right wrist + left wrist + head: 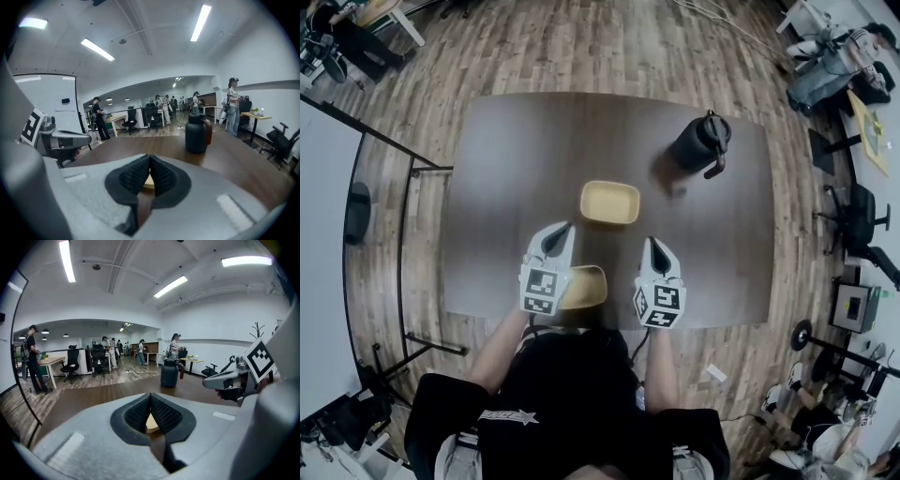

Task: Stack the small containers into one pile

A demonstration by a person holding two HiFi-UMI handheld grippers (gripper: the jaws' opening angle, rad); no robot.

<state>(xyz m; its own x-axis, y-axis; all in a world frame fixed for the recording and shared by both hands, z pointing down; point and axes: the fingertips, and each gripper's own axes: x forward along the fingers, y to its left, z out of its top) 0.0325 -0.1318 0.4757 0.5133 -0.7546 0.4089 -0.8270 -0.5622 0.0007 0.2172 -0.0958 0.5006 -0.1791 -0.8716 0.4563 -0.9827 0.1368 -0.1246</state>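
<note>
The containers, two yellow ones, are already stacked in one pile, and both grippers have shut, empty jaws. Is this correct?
They are not stacked. The head view shows them apart: the far container sits in the middle of the table, the near container at its front edge by the left gripper. The left gripper and right gripper do have shut, empty jaws.

Both arms reach forward, the left gripper (pixel 558 238) and right gripper (pixel 656 251) side by side, tilted slightly downward, jaws closed and empty.
</note>
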